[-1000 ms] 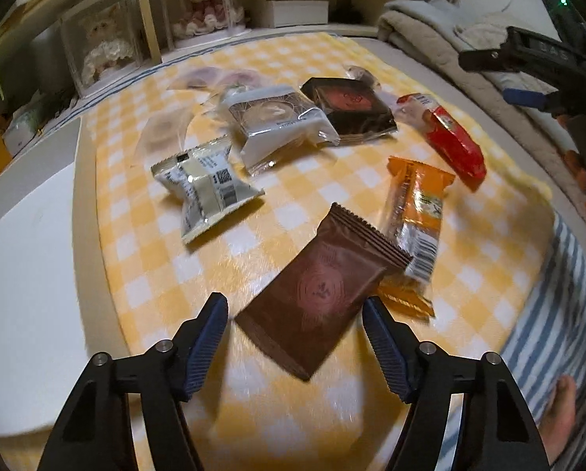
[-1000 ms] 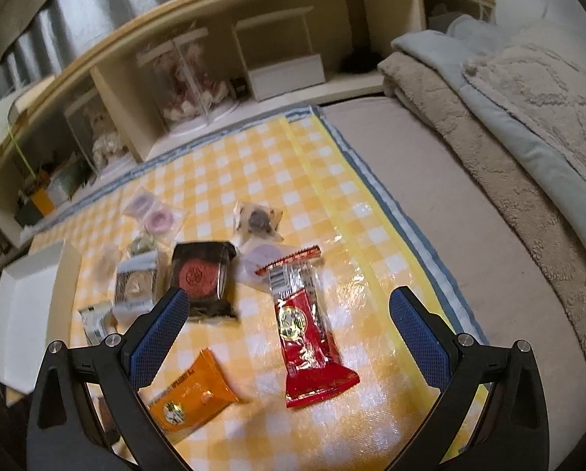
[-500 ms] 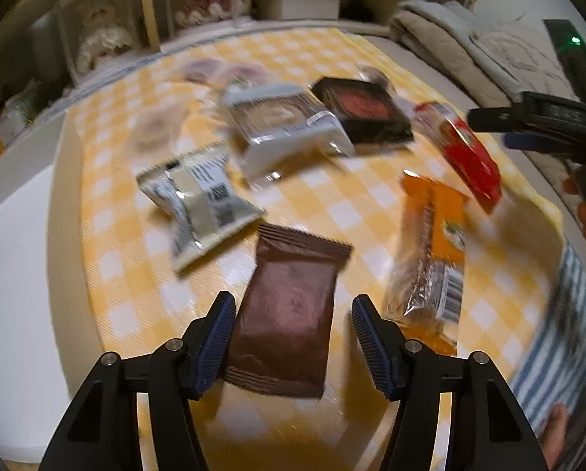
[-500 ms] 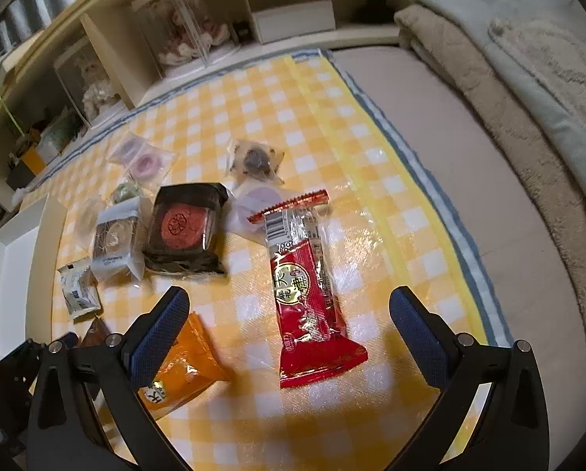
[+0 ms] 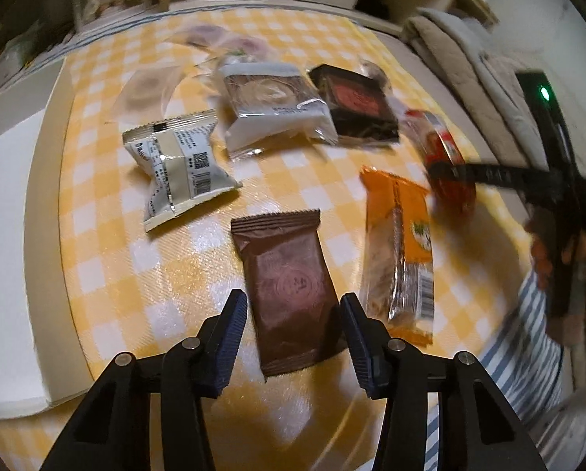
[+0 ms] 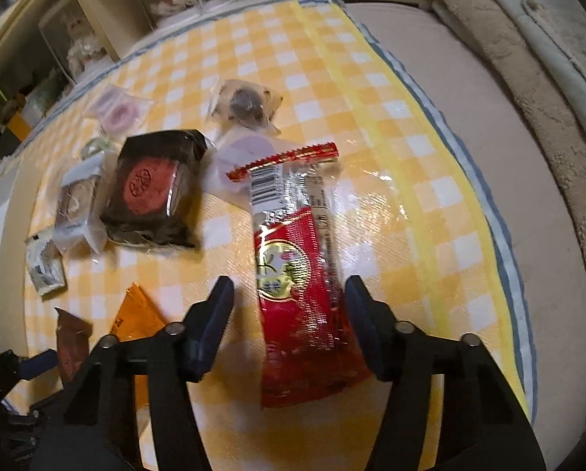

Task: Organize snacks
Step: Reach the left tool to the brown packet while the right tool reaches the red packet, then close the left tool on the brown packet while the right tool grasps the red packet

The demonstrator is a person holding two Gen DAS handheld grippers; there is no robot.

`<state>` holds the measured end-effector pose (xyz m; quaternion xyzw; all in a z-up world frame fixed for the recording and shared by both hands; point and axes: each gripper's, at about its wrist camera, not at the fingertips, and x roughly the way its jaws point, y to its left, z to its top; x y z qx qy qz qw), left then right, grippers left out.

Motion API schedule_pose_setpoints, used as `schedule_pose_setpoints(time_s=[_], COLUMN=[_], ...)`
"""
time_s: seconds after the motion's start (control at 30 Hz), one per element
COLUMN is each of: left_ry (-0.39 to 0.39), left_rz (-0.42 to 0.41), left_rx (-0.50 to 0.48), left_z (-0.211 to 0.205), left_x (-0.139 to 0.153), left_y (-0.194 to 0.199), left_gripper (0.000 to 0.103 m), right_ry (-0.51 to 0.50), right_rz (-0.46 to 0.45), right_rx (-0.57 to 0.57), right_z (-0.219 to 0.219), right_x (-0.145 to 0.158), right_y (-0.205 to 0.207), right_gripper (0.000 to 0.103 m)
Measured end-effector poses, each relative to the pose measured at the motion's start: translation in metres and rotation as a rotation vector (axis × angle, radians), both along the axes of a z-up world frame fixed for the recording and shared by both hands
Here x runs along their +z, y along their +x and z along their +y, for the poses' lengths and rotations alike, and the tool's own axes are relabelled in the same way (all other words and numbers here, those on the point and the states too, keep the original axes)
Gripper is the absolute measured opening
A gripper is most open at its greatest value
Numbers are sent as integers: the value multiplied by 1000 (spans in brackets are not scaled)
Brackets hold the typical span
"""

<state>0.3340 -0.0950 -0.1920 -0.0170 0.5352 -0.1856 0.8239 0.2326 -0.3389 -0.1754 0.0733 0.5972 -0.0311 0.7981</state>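
Snack packets lie on a yellow checked cloth. My left gripper is open and straddles the near end of a brown packet. An orange packet lies to its right, a silver packet to its upper left. My right gripper is open, its fingers either side of a red packet. The red packet also shows in the left wrist view, partly behind the right gripper. A black packet with a red disc lies left of it.
A white tray sits at the cloth's left edge. Clear-wrapped sweets and pink ones lie farther back. Shelves with doll cases stand behind. Folded blankets lie at the right.
Both grippers have come down and forward onto their packets. Both have narrowed their opening, the right one clearly, around the red packet. The left has turned in line with the brown packet.
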Motion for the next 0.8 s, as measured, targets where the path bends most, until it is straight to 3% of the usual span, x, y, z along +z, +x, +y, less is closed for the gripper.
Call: schedule_pose_setpoints(time_s=[0.03, 0.1, 0.33, 0.47, 0.63, 0.8], left_ry=[-6, 0, 35, 43, 86, 25], left_rz=[7, 10, 33, 41, 1, -13], left_rx=[21, 44, 127, 174, 175, 179], left_z=[0, -3, -18, -23, -30, -22], left_x=[-1, -2, -6, -6, -7, -1], left_y=[2, 0, -4, -1, -1, -2], left_gripper=[48, 52, 52, 50, 41, 40], right_ry=[-16, -40, -48, -34, -26, -11], right_rz=[24, 53, 103, 95, 82, 22], right_rx=[10, 34, 100, 96, 72, 1], right_z=[2, 7, 32, 42, 41, 29], right_x=[-1, 1, 3, 7, 13, 30], right_y=[0, -3, -11, -14, -17, -26], right_gripper=[43, 43, 39, 37, 36, 35])
